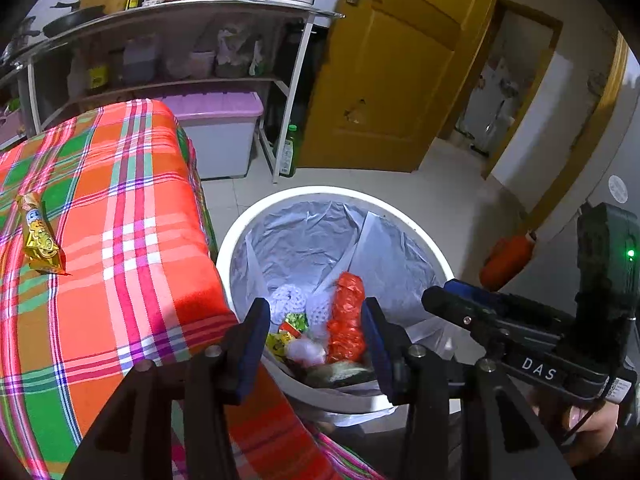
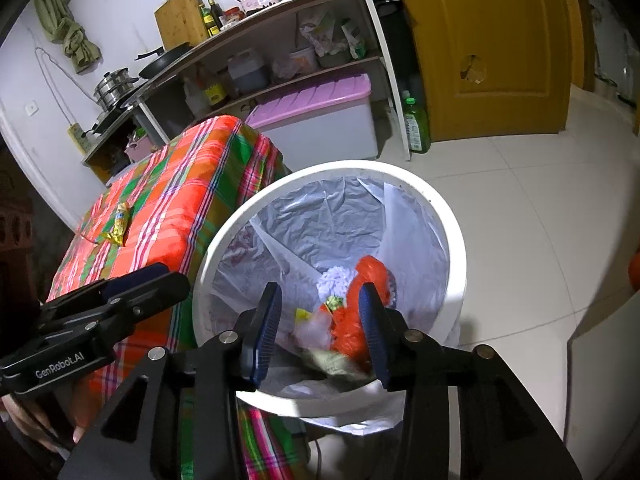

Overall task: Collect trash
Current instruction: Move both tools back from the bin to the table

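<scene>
Both jaws apart, empty, above trash bin [image 2: 452,248], snack wrapper [image 1: 40,236] on table leftward

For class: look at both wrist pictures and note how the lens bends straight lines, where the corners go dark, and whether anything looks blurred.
Left wrist view: the fisheye bows the shelf and door, the corners are black, and the red bag in the bin is smeared. Right wrist view: the same curving on the shelf, dark corners, and soft, blurred trash between the open right gripper.
</scene>
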Motion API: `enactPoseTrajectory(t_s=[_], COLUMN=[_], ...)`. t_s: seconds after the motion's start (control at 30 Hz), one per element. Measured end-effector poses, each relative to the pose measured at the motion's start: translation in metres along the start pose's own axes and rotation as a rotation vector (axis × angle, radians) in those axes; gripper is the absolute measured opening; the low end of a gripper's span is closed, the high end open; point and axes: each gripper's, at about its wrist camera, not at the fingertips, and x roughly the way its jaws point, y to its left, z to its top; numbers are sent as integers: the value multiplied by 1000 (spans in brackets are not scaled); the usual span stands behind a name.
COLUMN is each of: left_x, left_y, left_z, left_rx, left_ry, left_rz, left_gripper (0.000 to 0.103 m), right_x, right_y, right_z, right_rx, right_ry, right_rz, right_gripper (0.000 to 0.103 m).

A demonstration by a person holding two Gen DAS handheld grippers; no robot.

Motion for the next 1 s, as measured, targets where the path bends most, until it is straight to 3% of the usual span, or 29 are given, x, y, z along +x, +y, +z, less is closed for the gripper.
enactPoseTrajectory(t_s=[0.43, 1.0], left_x=[-51, -138], left_y=[1, 9], left_z=[-5, -30], left_rx=[-15, -25], left_ry=[-104, -242], left_rz=[-13, 46], left_gripper=[47, 47], right_x=[-40, -95], right_y=[22, 87], right_z=[0, -8], right_rx=[-35, -151], right_ry=[-82, -179], right_rz=[47, 112], right_gripper=[41, 41])
